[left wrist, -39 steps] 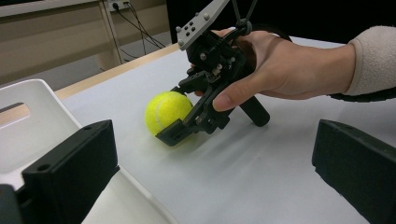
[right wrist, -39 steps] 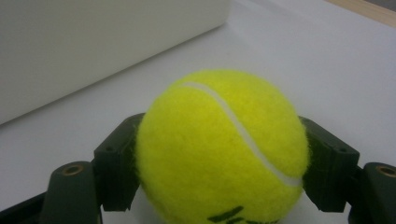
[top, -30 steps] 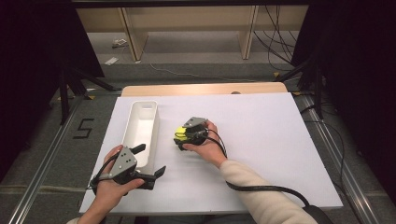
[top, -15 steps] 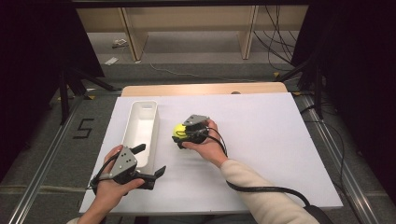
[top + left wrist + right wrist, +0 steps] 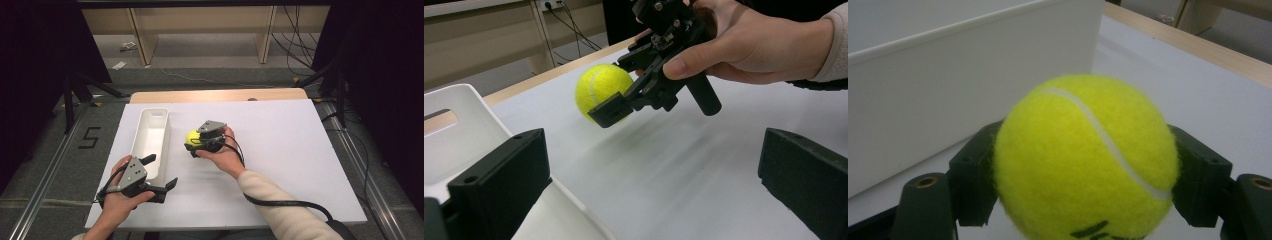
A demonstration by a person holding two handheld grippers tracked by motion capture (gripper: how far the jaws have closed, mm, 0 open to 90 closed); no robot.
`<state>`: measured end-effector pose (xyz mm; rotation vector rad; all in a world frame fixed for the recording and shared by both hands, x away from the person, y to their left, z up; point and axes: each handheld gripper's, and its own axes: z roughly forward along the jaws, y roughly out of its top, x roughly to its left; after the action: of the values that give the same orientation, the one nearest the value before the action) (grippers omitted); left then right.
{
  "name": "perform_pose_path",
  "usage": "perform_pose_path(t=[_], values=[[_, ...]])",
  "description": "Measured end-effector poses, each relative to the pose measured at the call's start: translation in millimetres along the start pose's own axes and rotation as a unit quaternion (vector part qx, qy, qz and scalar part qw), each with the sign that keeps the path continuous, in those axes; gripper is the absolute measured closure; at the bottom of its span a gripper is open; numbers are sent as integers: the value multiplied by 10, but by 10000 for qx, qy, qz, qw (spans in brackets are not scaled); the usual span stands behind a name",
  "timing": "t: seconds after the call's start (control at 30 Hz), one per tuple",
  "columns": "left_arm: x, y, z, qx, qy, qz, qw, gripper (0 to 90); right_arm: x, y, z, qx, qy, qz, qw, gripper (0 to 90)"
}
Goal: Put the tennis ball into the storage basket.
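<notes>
High view: right tongs point(image 5: 192, 141) at frame centre are clamped on the tennis ball point(image 5: 193, 136), just right of the white bin point(image 5: 150, 131); left tongs point(image 5: 161, 172), lower left, stand apart.

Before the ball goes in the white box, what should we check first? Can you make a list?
1. Right hand-held gripper holds the tennis ball on both sides: ok.
2. Ball lifted off the table: ok, judging from the left gripper view.
3. White box has nothing in it: ok.
4. Ball is over the box: not ok, it hangs beside it.
5. Left hand-held gripper is out of the way: cannot tell; it is open, near the box's close end.
</notes>
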<state>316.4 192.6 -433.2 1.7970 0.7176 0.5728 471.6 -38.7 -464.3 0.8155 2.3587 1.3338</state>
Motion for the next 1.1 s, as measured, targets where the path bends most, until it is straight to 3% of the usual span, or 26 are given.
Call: perform_pose_path(t=[1.1], values=[[3, -1, 0, 1, 7, -10, 10000, 0, 12, 135, -92, -255, 0, 68, 9997, 265]])
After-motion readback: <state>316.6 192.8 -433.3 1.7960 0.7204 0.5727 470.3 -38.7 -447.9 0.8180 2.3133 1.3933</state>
